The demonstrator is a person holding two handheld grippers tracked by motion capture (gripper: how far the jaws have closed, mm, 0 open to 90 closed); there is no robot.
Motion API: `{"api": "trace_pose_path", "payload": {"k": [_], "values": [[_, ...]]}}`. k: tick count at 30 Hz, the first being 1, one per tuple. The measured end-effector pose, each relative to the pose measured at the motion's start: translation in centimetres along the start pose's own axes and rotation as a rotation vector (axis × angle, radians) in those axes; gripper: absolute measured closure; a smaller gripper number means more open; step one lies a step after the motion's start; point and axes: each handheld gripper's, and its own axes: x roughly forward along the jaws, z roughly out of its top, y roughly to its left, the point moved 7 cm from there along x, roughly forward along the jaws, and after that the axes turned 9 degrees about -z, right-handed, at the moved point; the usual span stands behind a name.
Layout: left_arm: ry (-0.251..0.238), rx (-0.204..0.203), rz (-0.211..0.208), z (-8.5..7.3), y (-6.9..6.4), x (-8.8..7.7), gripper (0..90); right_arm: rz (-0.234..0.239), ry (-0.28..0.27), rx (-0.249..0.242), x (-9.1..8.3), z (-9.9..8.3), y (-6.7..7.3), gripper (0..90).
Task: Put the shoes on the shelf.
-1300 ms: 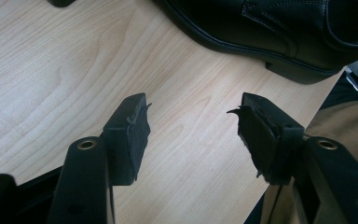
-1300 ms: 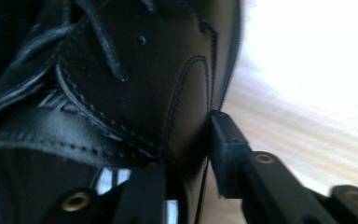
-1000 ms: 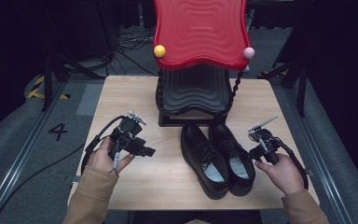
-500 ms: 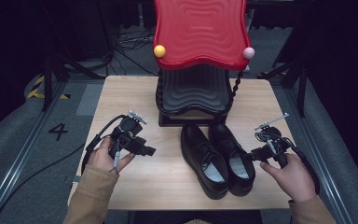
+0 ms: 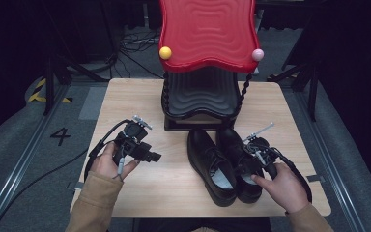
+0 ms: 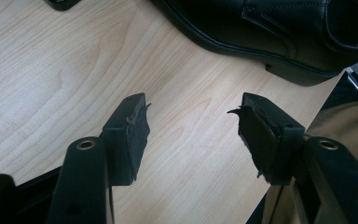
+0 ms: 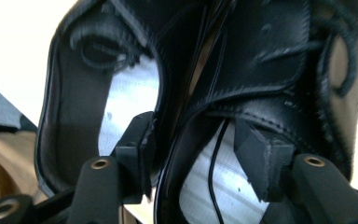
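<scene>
Two black leather lace-up shoes (image 5: pixel 224 164) stand side by side on the pale wooden table (image 5: pixel 174 188), toes toward the red-and-black wavy plastic rack (image 5: pixel 205 63), whose black lower tray holds nothing. The right gripper (image 7: pixel 196 154) straddles their adjoining walls, one jaw inside each shoe, jaws just widening, unclamped. The left gripper (image 6: pixel 191 123) hovers parted over bare wood.

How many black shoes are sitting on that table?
2. The left shoe and the right shoe lie side by side on the wooden table, toes toward the black and red rack. The right gripper reaches over the right one. None seem hidden.
</scene>
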Motion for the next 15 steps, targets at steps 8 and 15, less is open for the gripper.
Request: {"api": "trace_pose_path", "payload": {"k": [8,15], "values": [[-0.006,-0.013,0.008,-0.46,0.06,-0.28,42.7,0.003,0.007,0.0,-0.07,0.05,0.39,54.4],[-0.015,-0.017,0.015,-0.76,0.16,-0.59,42.7,0.017,0.027,-0.008,-0.4,-0.31,0.68,54.2]]}}
